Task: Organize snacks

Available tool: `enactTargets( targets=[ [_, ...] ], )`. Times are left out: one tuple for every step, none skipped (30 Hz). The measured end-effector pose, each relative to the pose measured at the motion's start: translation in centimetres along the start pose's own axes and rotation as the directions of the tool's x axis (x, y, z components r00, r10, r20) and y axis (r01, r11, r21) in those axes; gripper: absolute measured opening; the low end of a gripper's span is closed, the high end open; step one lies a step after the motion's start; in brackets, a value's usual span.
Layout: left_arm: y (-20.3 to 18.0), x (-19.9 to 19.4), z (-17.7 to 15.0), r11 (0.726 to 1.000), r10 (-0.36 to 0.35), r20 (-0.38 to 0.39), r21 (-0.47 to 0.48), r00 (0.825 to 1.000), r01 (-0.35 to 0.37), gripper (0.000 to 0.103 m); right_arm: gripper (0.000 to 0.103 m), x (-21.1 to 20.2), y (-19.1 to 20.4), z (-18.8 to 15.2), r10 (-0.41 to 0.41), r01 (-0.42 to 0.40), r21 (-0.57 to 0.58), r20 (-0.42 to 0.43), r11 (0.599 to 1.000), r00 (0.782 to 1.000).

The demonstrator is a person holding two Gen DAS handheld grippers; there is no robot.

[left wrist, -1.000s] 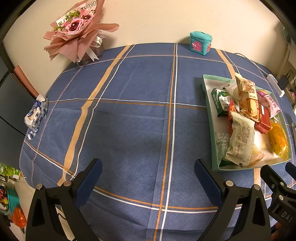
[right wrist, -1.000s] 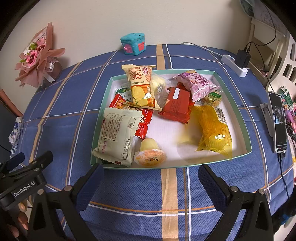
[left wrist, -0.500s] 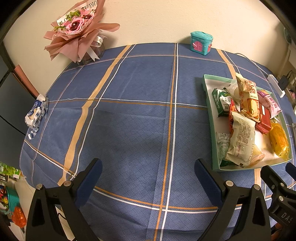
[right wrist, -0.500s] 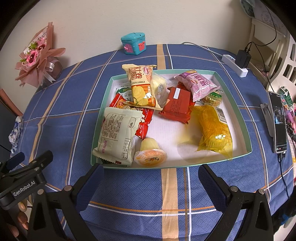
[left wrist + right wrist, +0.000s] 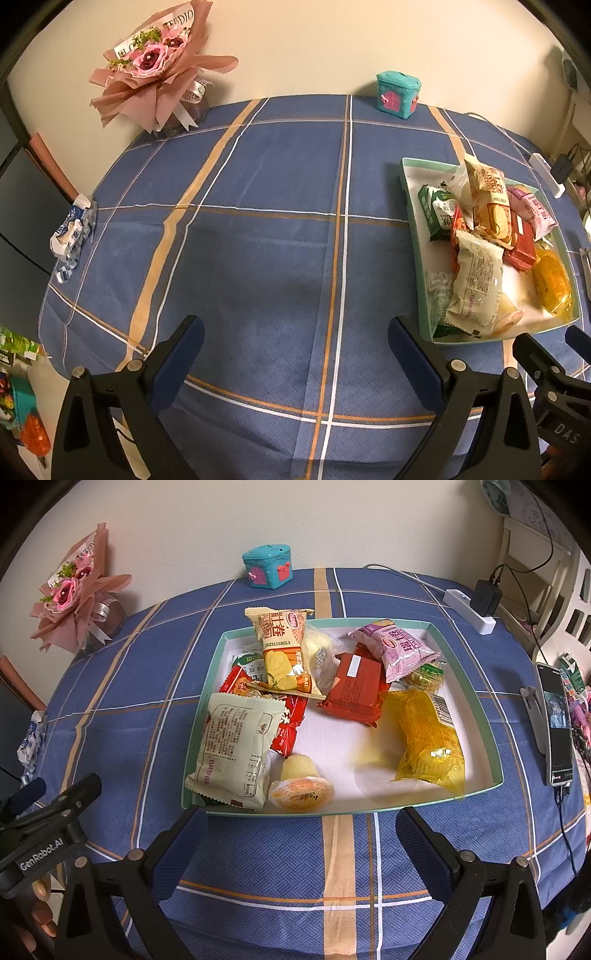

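I see one green-rimmed tray [image 5: 476, 698] near the table's right edge, about ten snack packets [image 5: 236, 746] and one jelly cup [image 5: 301, 794] inside, my left gripper [image 5: 295, 350] spread, empty, my right gripper [image 5: 299, 838] spread, empty, at the tray's near rim.

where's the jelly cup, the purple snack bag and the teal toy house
jelly cup [image 5: 301, 794], right wrist view, on its orange foil lid
purple snack bag [image 5: 397, 648], right wrist view, middle of its front
teal toy house [image 5: 267, 566], right wrist view, front wall

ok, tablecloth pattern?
Blue tablecloth with orange and white crossing stripes, clearest in the left wrist view.
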State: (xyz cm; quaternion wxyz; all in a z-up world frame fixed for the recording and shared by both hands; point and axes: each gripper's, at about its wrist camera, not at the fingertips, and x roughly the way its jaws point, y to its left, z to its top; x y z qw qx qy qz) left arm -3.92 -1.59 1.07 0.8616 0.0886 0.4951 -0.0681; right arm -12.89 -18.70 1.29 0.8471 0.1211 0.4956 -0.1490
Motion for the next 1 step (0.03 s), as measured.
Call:
enactTargets(
  targets=[
    [0.03,0.13,0.03,1.000,0.000,-0.005,-0.003,1.000,0.000,0.100,0.103,0.00,-0.02,-0.01,0.000,0.000,0.000,0.000,1.000,1.000]
  ],
)
